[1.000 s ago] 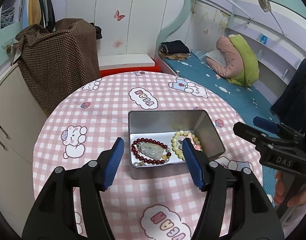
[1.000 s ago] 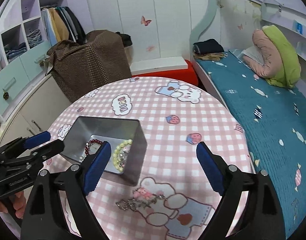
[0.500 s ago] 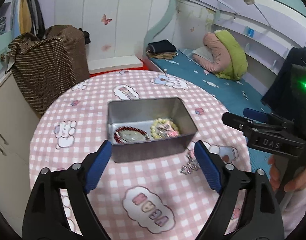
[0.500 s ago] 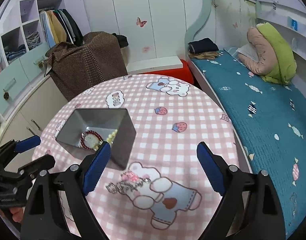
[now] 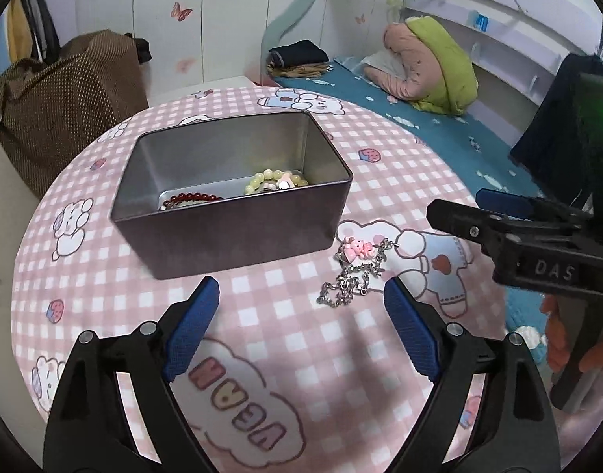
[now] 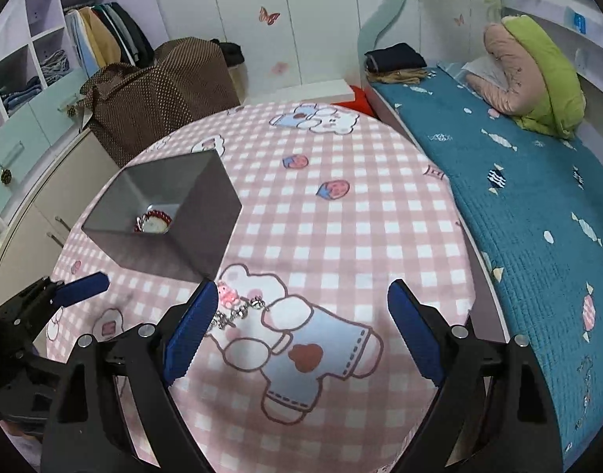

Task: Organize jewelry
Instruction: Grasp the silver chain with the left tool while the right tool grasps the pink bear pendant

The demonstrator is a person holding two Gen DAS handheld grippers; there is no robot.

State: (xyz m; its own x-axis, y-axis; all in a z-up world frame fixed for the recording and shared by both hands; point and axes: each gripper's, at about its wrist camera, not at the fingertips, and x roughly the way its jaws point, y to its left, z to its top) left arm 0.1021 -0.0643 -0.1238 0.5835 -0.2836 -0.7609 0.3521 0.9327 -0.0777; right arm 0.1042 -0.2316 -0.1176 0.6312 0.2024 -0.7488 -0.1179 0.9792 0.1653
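A grey metal tin [image 5: 230, 232] stands open on the pink checked table. Inside it lie a red bead bracelet [image 5: 191, 198] and a yellow-green bead bracelet [image 5: 269, 179]. A silver chain with a pink bear charm [image 5: 352, 272] lies on the cloth just right of the tin. My left gripper [image 5: 301, 287] hovers open in front of the tin, the chain just inside its right finger, nothing held. My right gripper [image 6: 301, 291] is open above the cloth, with the chain [image 6: 238, 311] by its left finger. Each gripper shows in the other's view: right gripper [image 5: 459, 203], left gripper [image 6: 76, 289].
The round table [image 6: 380, 213] drops off to a teal bed [image 6: 518, 205] on the right, with a pink-green pillow [image 6: 537, 79]. A brown dotted bag [image 6: 159, 90] sits on a cabinet behind the table at the left. A hand [image 5: 565, 339] holds the right gripper.
My left gripper has drawn back from over the tin, widened its jaws and come down toward the chain. My right gripper has sunk closer to the cloth and the chain.
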